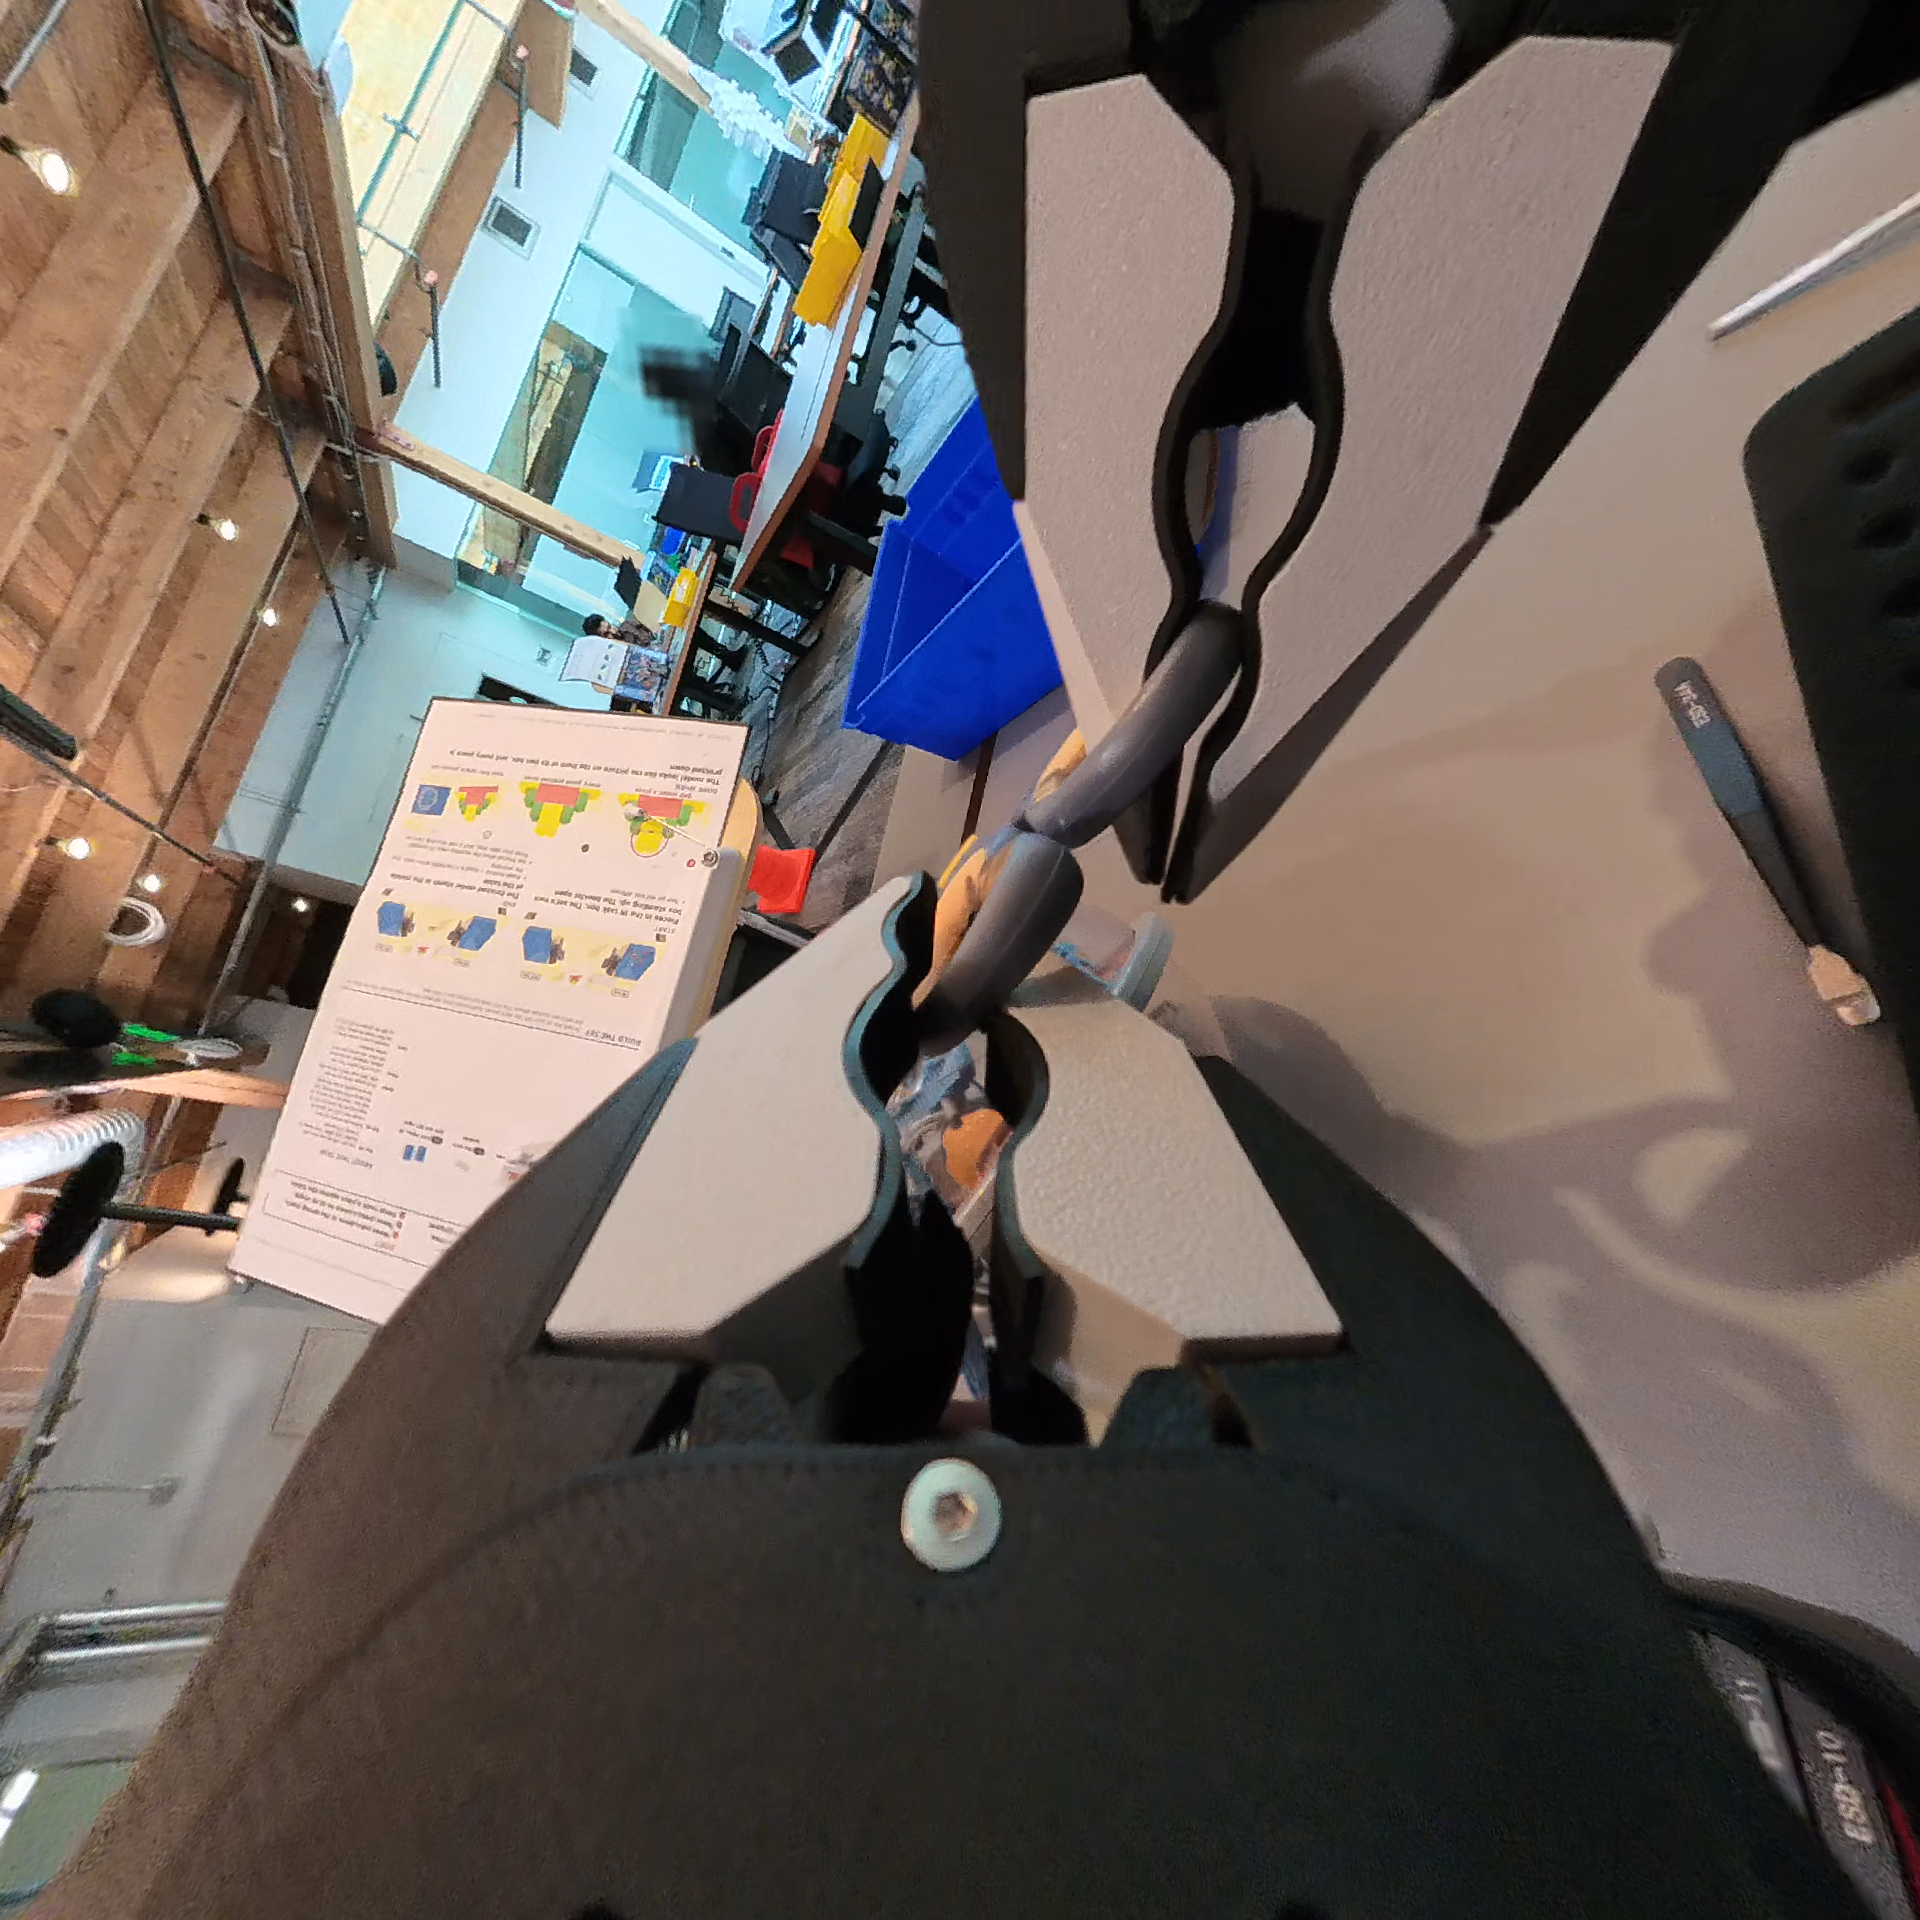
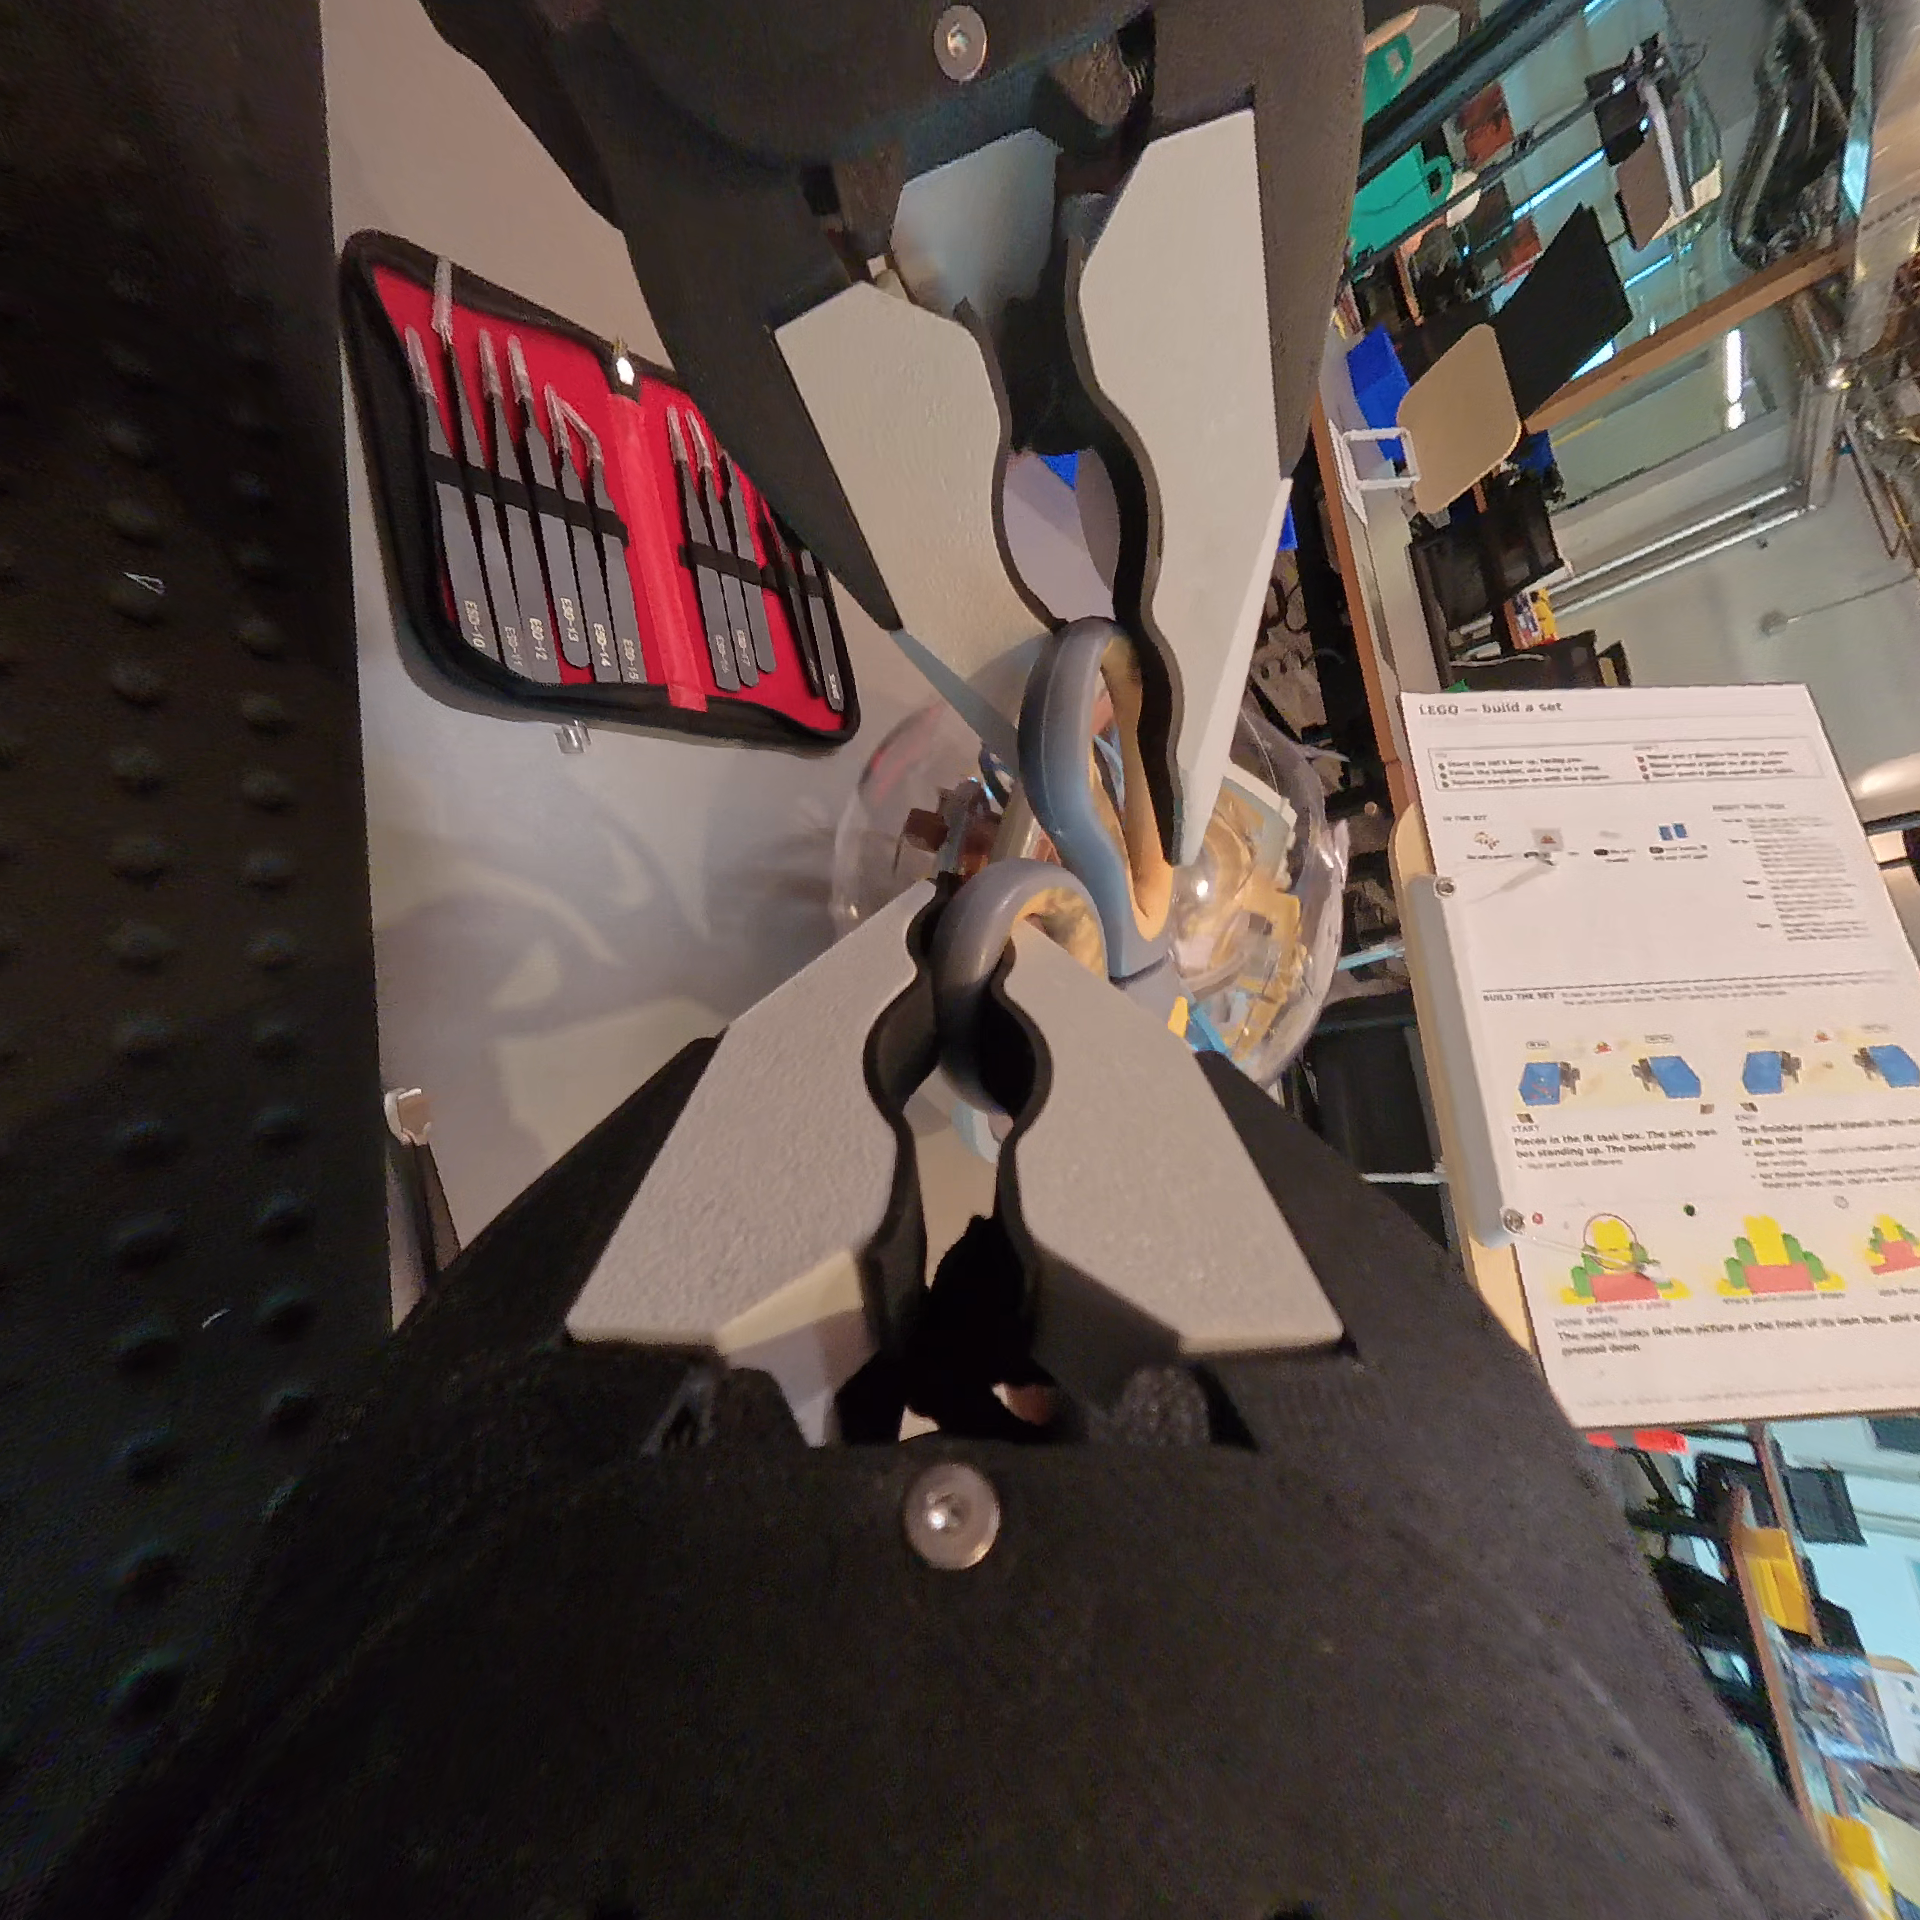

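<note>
We see 2 hand-held grippers meeting tip to tip over the bench (image 1: pixel 1507 831): the left hand-held gripper (image 1: pixel 951 1023) is closed on one grey loop of the scissors (image 2: pixel 1070 790), the right hand-held gripper (image 2: pixel 971 997) on the other (blades hidden), above a clear bowl (image 2: pixel 1288 883).

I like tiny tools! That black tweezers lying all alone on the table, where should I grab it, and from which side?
Probably by the wide black body of the tweezers, coming straight down from above and pinching across its narrow width. It lies flat on the table, so nothing can slide under it. The thin end with the clear cap looks too slim to hold well.
</note>
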The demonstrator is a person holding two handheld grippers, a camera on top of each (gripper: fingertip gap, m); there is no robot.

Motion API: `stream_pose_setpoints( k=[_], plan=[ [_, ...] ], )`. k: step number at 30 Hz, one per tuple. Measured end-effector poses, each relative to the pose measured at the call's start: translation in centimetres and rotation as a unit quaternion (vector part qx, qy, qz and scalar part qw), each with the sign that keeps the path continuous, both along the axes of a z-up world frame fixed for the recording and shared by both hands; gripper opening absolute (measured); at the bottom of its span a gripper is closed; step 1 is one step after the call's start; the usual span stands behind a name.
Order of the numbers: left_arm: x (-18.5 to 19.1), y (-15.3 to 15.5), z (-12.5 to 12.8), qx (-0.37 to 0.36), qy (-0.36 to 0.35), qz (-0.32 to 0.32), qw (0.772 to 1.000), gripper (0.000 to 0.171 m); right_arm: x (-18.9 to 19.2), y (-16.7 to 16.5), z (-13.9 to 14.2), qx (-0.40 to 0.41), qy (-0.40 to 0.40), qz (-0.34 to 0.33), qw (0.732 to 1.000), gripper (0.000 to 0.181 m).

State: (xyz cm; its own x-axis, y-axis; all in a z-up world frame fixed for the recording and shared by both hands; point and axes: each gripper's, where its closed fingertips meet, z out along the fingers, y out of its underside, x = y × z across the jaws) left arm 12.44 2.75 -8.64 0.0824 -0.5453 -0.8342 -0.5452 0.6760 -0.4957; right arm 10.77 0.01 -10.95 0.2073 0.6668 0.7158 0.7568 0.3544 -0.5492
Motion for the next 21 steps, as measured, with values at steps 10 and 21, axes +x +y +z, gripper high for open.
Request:
stream_pose_setpoints(
  k=[10,21],
  plan=[
    [-1.5,-0.8,1.0,-0.004,-0.013,-0.054,0.998,0.000,-0.2,-1.2,1.0,0.018,0.032,0.031,0.999,0.000],
    [-2.3,0.5,0.7,-0.113,-0.023,-0.058,0.992,0.000,1.1,-1.1,1.0,-0.034,0.105,0.046,0.993,0.000]
  ],
)
